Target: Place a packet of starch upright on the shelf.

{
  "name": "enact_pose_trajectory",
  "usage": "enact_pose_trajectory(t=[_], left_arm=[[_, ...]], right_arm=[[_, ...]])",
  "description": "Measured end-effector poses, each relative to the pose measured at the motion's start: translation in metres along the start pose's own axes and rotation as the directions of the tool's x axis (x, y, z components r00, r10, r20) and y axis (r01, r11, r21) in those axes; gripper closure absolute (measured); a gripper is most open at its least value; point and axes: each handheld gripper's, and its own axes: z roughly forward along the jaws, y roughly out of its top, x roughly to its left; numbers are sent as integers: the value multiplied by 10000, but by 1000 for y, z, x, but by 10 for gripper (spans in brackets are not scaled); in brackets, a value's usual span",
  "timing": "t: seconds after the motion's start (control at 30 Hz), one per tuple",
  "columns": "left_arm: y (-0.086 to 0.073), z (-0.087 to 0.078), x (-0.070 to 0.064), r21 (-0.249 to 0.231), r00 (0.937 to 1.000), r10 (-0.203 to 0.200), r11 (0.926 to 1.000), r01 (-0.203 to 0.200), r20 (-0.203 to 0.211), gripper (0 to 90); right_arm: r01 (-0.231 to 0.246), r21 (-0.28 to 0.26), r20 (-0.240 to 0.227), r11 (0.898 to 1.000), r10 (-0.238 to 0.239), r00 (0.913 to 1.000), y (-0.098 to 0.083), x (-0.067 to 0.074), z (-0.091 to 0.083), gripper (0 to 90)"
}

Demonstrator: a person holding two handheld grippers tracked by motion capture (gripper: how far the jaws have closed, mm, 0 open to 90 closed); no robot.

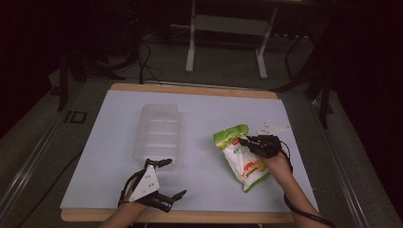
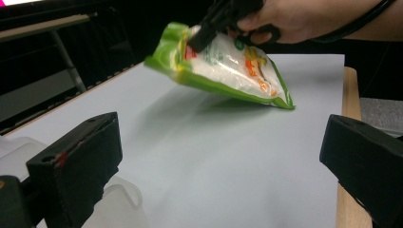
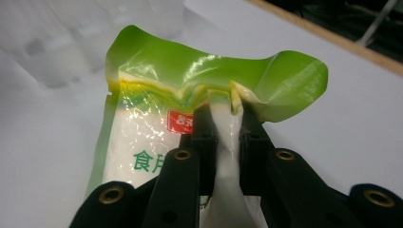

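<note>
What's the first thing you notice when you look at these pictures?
The bright green and white bag jumps out: the right gripper pinches a fold of it near the top, and one end is lifted off the white table at the right. Next comes the clear plastic tray in the middle of the table. The left gripper waits open at the near edge, holding nothing.
</note>
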Motion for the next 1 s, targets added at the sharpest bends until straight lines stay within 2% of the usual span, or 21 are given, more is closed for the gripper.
enact_pose_trajectory(t=[0.03,0.17,0.27,0.3,0.33,0.37,0.4,0.43,0.5,0.53,0.57,0.63,0.73,0.8,0.83,0.9,0.93,0.97,1.0], left_arm=[[1,0,-1,-64,10000,-63,10000,63,42,5],[4,0,-4,-260,9993,-269,9993,275,258,5],[9,1,-3,-499,9982,-572,9971,582,201,5],[9,1,-3,-499,9982,-572,9971,582,201,5],[12,2,-2,-450,9983,-583,9973,582,4,5],[12,2,-2,-450,9983,-583,9973,582,4,6],[16,2,-1,-411,9986,-471,9981,461,-255,15],[16,2,-1,-411,9986,-471,9981,461,-255,30],[25,3,0,-423,9964,-828,9957,821,-165,38],[25,3,0,-423,9964,-828,9957,821,-165,38],[32,3,2,-225,9929,-1175,9928,1180,209,38],[41,6,3,110,9885,-1349,9909,1345,683,38],[53,13,6,379,9861,-1399,9899,1370,901,19],[57,15,7,418,9849,-1511,9881,1480,839,13],[65,20,13,451,9809,-1735,9844,1701,878,7],[68,23,16,513,9810,-1792,9831,1757,749,6],[74,30,25,820,9729,-2150,9746,2082,855,6],[74,30,25,820,9729,-2150,9746,2082,855,7],[79,35,32,692,9641,-2486,9676,2428,934,6]], right_arm=[[-6,-309,-38,9995,4,10000,4,5,-6,811],[70,-882,-3,9961,-71,10000,11,12,-16,811],[30,-1446,-4,9895,-31,10000,18,17,-26,811],[30,-1446,-4,9895,-31,10000,18,17,-26,811],[-57,-1725,-166,9850,29,9999,22,19,-32,811],[-57,-1725,-166,9850,29,9999,22,19,-32,811],[-110,-1857,-191,9825,76,9998,26,22,-37,811],[-57,-1882,-147,9821,30,9999,28,24,-39,811],[29,-1974,23,9803,-25,10000,31,27,-42,811],[92,-2018,67,9794,-80,9999,32,28,-44,811],[93,-2101,134,9776,-66,9999,34,30,-46,811],[119,-2253,179,9742,-81,9998,36,32,-50,811],[144,-2492,283,9683,-76,9996,41,37,-58,811],[255,-2605,389,9651,-160,9991,44,41,-63,811],[300,-2676,438,9631,-190,9989,46,43,-65,811],[350,-2822,458,9587,-230,9987,49,47,-70,811],[404,-2904,481,9560,-276,9985,51,48,-72,811],[404,-2904,481,9560,-276,9985,51,48,-72,811],[454,-2990,481,9532,-324,9983,54,52,-75,811]])
